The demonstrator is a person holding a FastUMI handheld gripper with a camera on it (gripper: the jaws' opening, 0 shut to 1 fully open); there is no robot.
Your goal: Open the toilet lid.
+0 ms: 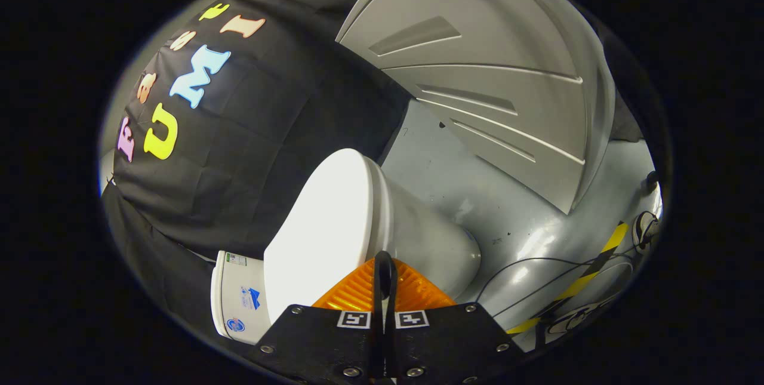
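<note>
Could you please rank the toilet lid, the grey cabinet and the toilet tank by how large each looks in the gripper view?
1. Grey cabinet, largest.
2. Toilet lid; it lies just ahead of the closed tool, so nearness inflates it.
3. Toilet tank, smallest, partly hidden behind the lid.

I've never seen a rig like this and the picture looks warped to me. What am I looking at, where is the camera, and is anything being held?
The camera rides on a hand-held two-finger gripper and looks forward along its fingers; its fisheye lens bends everything. The view is tilted. Just ahead of the fingers is a white toilet, its lid seemingly down on the bowl. The fingers are closed together, touching the lid's edge, holding nothing. The tank stands against the black cloth wall. Beyond lie a grey floor, a grey cabinet and cables.
</note>
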